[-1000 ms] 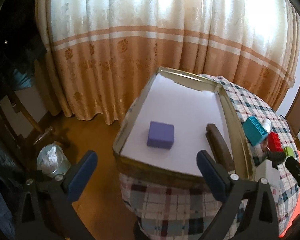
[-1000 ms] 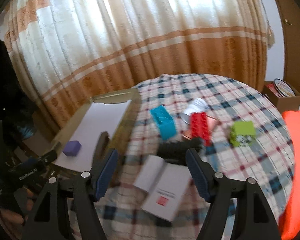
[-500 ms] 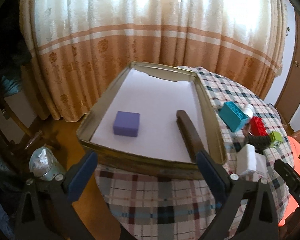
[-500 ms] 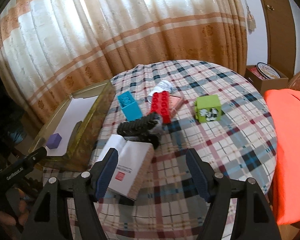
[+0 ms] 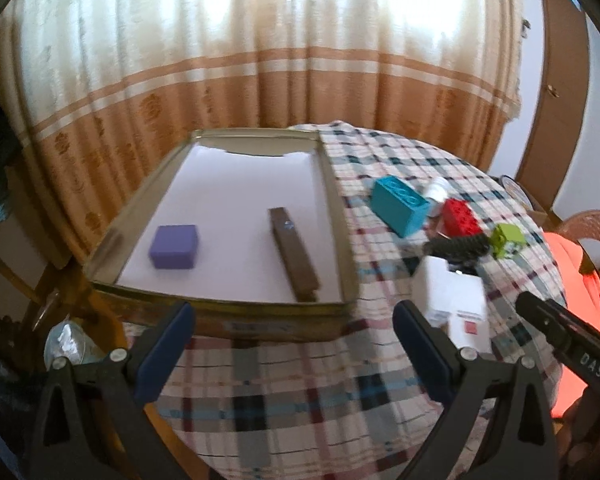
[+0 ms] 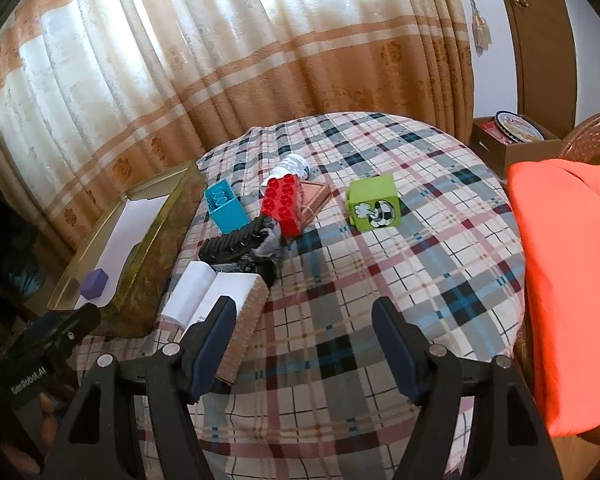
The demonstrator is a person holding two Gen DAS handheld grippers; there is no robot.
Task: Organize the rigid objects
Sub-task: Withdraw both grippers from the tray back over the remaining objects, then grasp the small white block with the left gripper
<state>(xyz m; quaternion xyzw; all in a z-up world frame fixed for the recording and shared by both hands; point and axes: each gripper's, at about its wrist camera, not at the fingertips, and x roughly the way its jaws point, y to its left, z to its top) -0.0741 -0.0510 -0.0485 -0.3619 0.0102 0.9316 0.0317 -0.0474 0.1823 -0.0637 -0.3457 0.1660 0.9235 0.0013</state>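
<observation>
Your left gripper [image 5: 292,344] is tilted down with jaws wide apart, nothing between the blue pads [image 5: 168,350]. Right gripper [image 6: 304,340] is the same deal: pointed down at the table [image 6: 440,248], jaws spread, gripping nothing. Both hover short of the table's near edge, right gripper beside the left.

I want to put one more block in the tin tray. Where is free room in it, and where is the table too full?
In the tin tray the white liner is bare behind the purple block and between it and the brown bar. The tablecloth is bare in front of the green cube. It is crowded around the red brick.
</observation>
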